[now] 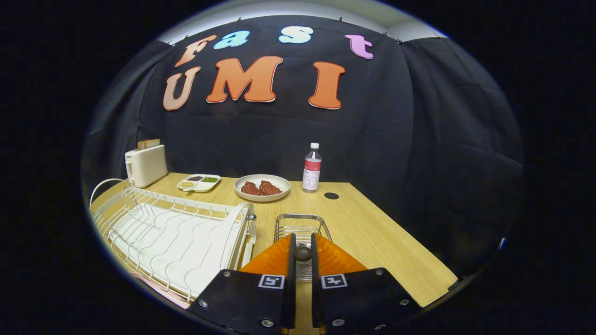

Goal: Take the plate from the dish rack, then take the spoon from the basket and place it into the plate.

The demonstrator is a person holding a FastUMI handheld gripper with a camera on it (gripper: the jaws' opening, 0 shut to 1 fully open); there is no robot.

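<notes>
My gripper [302,253] is shut on a small dark rounded piece, which looks like the end of the spoon [302,254], pinched between the fingertips. The rest of the spoon is hidden by the fingers. Directly under and just beyond the tips stands the wire basket [301,222] on the wooden table. To the left of the fingers lies the white dish rack [172,232]. A white curved rim [236,228], apparently a plate, stands upright at the rack's end closest to the basket.
Beyond the basket are a white plate with meat [261,187], a water bottle [312,168], a divided dish of small foods [199,182] and a toaster [145,164]. The table [372,232] has bare wood right of the basket, up to its right edge.
</notes>
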